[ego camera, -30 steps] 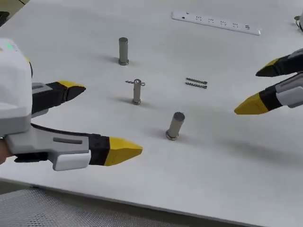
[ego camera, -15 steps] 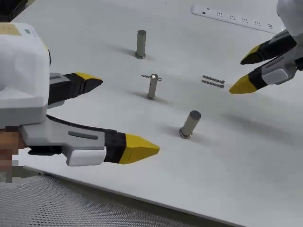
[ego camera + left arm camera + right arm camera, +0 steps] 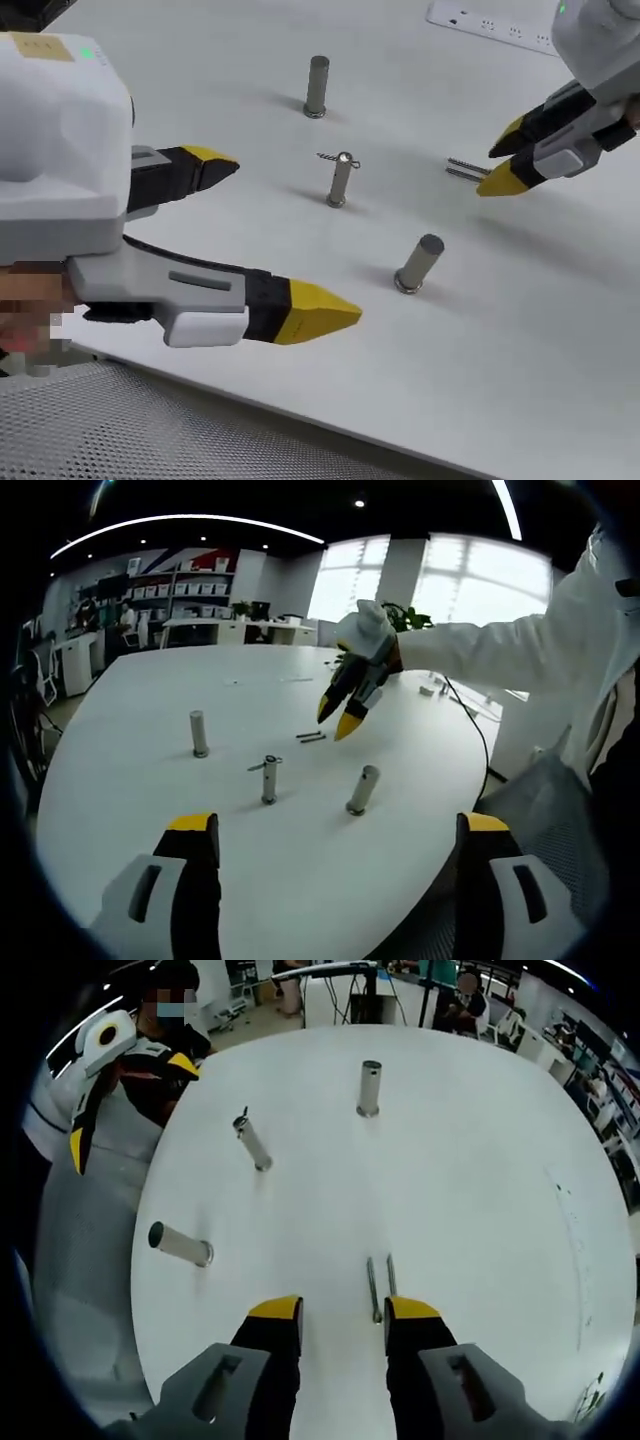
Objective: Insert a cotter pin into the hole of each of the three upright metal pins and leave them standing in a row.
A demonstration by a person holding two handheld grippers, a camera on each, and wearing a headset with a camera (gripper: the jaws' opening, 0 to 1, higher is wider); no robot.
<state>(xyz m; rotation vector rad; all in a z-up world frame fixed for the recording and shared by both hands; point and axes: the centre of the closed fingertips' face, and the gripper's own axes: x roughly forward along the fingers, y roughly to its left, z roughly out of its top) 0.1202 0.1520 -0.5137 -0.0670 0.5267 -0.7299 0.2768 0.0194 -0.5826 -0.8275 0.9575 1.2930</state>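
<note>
Three grey metal pins stand upright on the white table: the far pin (image 3: 317,87), the middle pin (image 3: 341,180) with a cotter pin through its top, and the near pin (image 3: 420,263). Two loose cotter pins (image 3: 465,168) (image 3: 380,1285) lie side by side to the right. My right gripper (image 3: 497,168) (image 3: 343,1310) is open and hovers right at them, its right fingertip (image 3: 410,1308) just short of their near ends. My left gripper (image 3: 275,240) (image 3: 337,825) is wide open and holds nothing, in front of the row. In the left gripper view the pins (image 3: 269,779) stand ahead.
A white power strip (image 3: 490,25) lies at the table's far edge. The table's front edge (image 3: 300,430) runs below the left gripper, with grey mesh beneath it. Bare tabletop (image 3: 520,330) spreads right of the near pin.
My right gripper has come in from the right and dropped toward the loose cotter pins. The head view has shifted; the metal pins have stayed put.
</note>
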